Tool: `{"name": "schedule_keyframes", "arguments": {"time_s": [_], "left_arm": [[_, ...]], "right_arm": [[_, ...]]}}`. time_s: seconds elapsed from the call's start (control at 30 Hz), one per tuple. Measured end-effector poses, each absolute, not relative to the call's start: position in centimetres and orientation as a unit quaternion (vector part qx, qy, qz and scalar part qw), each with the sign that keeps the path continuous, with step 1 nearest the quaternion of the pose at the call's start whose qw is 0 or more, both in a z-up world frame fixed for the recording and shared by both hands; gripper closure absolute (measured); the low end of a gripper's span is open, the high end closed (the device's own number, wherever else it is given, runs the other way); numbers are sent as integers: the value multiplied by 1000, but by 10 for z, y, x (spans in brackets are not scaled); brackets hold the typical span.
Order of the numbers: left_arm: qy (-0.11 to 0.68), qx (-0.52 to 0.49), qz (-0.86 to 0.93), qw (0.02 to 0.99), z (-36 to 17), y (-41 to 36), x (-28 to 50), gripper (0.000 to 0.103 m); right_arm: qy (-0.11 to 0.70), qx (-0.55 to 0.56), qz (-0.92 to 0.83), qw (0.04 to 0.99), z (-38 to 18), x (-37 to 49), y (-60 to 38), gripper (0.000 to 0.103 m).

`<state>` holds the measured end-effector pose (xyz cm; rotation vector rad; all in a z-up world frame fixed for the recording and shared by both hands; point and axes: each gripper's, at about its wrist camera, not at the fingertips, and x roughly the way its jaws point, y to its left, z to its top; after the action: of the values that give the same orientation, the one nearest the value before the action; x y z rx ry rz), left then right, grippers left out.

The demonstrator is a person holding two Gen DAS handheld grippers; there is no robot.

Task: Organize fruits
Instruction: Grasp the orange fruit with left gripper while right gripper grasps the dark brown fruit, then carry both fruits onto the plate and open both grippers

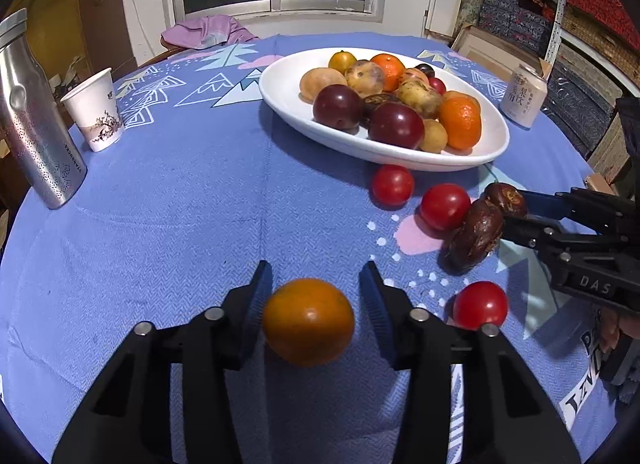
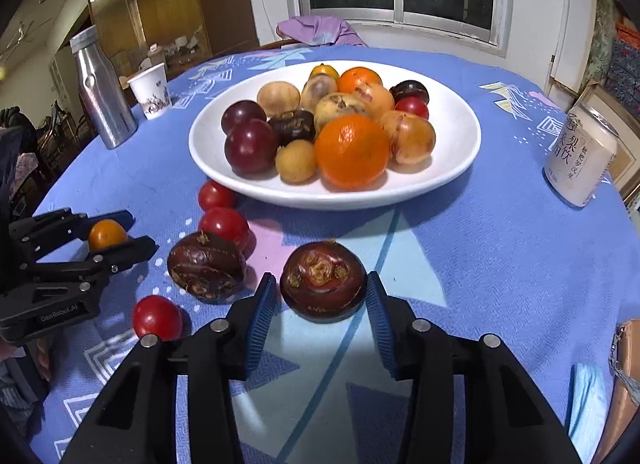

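A blue patterned cloth (image 1: pixel 180 191) covers the round table, with a window behind it. My left gripper (image 1: pixel 316 296) has a small orange fruit (image 1: pixel 308 322) between its fingers; the left pad touches it, the right pad shows a thin gap, so the jaws are nearly closed on it but not clamped. My right gripper (image 2: pixel 322 292) brackets a dark brown water chestnut (image 2: pixel 323 282), both blue pads at its sides, pressing or just touching; I cannot tell which. A second chestnut (image 2: pixel 206 266) lies just left of it. Three red tomatoes sit near: one (image 2: pixel 157 318) close by my left, two (image 2: pixel 224 223) (image 2: pixel 216 195) farther, toward the bowl. The white bowl (image 2: pixel 452 135) stands beyond, piled with plums, oranges and tan fruit. Far left stand a steel bottle (image 2: pixel 102 91) and a paper cup (image 2: pixel 151 91); far right a can (image 2: pixel 580 159).
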<state>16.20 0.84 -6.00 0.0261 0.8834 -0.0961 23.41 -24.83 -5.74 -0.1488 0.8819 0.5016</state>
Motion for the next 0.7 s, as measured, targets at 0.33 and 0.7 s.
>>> {"name": "schedule_keyframes", "arguments": {"time_s": [0.33, 0.7], "left_arm": [[391, -6, -62, 918, -40, 11, 151, 65], [289, 8, -61, 955, 92, -7, 194, 65]], "right_arm": [[390, -50, 263, 881, -39, 217, -260, 60], [221, 29, 272, 936, 121, 218, -297, 60]]}}
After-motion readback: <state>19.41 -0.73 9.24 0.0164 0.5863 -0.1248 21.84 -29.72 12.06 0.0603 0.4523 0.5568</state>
